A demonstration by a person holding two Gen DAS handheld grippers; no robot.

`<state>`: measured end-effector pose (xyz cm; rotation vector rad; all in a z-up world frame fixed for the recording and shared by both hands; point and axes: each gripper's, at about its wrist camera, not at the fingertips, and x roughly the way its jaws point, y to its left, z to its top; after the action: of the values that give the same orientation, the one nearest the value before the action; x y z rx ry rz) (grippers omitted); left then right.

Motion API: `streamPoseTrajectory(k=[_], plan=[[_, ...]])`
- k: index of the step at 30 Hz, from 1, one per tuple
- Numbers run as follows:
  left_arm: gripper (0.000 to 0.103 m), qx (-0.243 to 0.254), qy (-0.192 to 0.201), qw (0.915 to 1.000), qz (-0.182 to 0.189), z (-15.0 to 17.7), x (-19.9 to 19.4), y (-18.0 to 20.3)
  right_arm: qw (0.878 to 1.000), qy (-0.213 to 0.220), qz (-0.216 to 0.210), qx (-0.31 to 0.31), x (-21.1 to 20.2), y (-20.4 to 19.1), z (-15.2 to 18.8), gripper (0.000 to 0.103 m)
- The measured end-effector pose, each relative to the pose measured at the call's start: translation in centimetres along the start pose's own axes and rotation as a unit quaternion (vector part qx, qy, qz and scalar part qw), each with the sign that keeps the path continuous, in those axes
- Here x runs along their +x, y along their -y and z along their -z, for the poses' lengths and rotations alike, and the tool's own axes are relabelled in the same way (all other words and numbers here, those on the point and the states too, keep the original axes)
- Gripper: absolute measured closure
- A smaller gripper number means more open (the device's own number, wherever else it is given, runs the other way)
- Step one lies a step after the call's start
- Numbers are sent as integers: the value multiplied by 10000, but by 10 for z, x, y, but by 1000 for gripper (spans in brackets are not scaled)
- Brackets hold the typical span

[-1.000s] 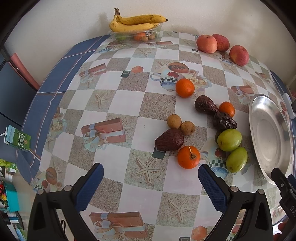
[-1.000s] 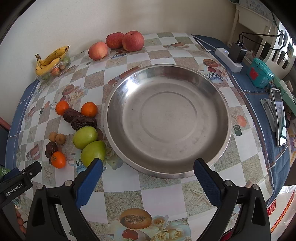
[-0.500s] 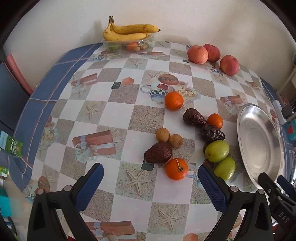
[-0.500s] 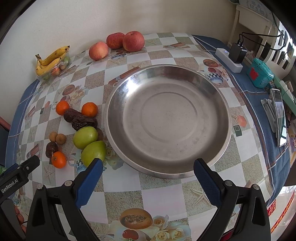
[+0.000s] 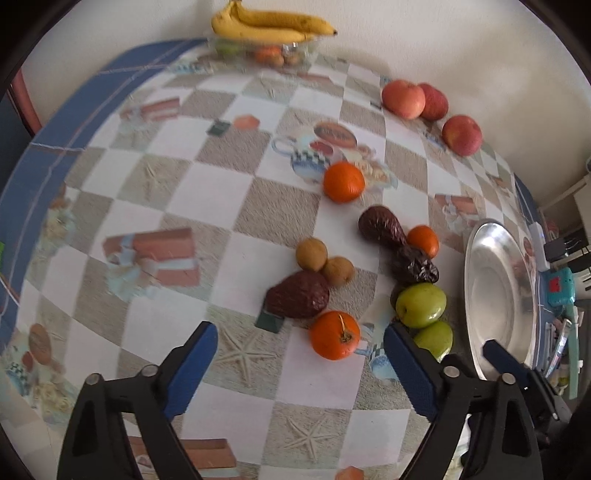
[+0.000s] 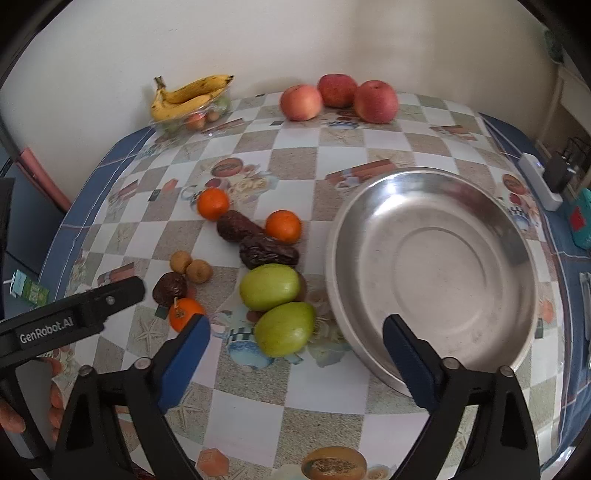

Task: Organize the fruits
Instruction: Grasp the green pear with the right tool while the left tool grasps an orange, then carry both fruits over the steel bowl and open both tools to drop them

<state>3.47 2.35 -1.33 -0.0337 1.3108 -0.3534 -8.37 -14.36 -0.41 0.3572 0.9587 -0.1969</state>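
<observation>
Left tongs (image 5: 299,365): the jaws are standing wide with nothing between them, and they have just been closing a little; they are hovering over the desk (image 5: 236,229) just short of the nearest orange (image 5: 334,335).
Right tongs (image 6: 295,354): the jaws are likewise standing wide and holding nothing, having just been closing a little; the lower green fruit (image 6: 285,328) is showing between the blue pads without touching them.
Change in left view: the fruit cluster is sitting closer and lower in the picture than a second ago, and the bananas (image 5: 271,26) are now reaching the top edge.
Change in right view: the steel plate (image 6: 432,273) is now lying off to the right instead of filling the middle, and the fruit has come toward the centre.
Fruit near the tongs: two green fruits are touching each other, the upper one (image 6: 269,286) lying just beside the plate's rim; three dark wrinkled fruits, two small brown ones and three oranges are lying loose beside them.
Far edge: three apples (image 6: 338,96) are sitting by the wall, and the bananas are resting on a clear tub (image 6: 195,118).
Plate: it is sitting on the desk with nothing in it.
Other tool: the left gripper's black arm is reaching into the right view at lower left, with fingers (image 6: 55,400) of the person's hand showing below it.
</observation>
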Motion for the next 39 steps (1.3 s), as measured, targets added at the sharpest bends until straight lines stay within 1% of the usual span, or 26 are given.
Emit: streamPoseTrajectory(k=[1,2,3,5,7,9,10,12,15,16,18,20,28,30,32,34,36,39], plan=[[15,-34,-71,10000,25,0,4,1,10000,-46,-48,-44,3,-1,-1,22],[18,-72,-140,9999,51,-1,8,2,9998,-119,-106,-85,7,-4,-2,29],[22,-106,-211,9997,77,-1,12,3,9996,-193,-175,-98,10,-6,-2,30],[25,-155,-333,9992,136,-1,19,5,9990,-356,-236,-96,19,-7,-2,30],[29,-165,-416,9989,162,-1,24,7,9986,-495,-184,-89,26,-8,0,30],[37,-182,-510,9983,192,0,29,10,9979,-620,-180,-50,32,-8,1,32],[39,-207,-564,9980,218,0,32,10,9976,-664,-182,-26,35,-8,1,33],[45,-259,-647,9973,250,0,36,11,9973,-726,-120,-11,40,-7,1,44],[52,-256,-711,9968,256,0,40,14,9966,-816,-77,19,47,-7,1,44],[53,-265,-727,9966,274,0,41,14,9966,-823,-47,8,49,-8,0,44],[59,-288,-760,9962,317,-1,43,14,9963,-856,34,-18,51,-9,0,44],[63,-308,-782,9957,398,-1,44,15,9959,-909,45,-7,54,-10,0,45],[64,-243,-759,9962,355,-1,44,17,9949,-999,122,-13,63,-11,0,46],[64,-239,-763,9962,352,-2,43,17,9946,-1025,168,-5,65,-11,0,53],[64,-253,-753,9962,366,-2,42,16,9945,-1033,172,42,66,-9,0,53],[65,-279,-716,9962,413,-3,39,15,9946,-1027,142,62,66,-9,0,53],[65,-341,-644,9959,542,-3,32,13,9946,-1030,129,65,65,-8,0,54],[65,-374,-507,9958,658,-4,23,13,9949,-1004,-13,123,59,-7,1,54]])
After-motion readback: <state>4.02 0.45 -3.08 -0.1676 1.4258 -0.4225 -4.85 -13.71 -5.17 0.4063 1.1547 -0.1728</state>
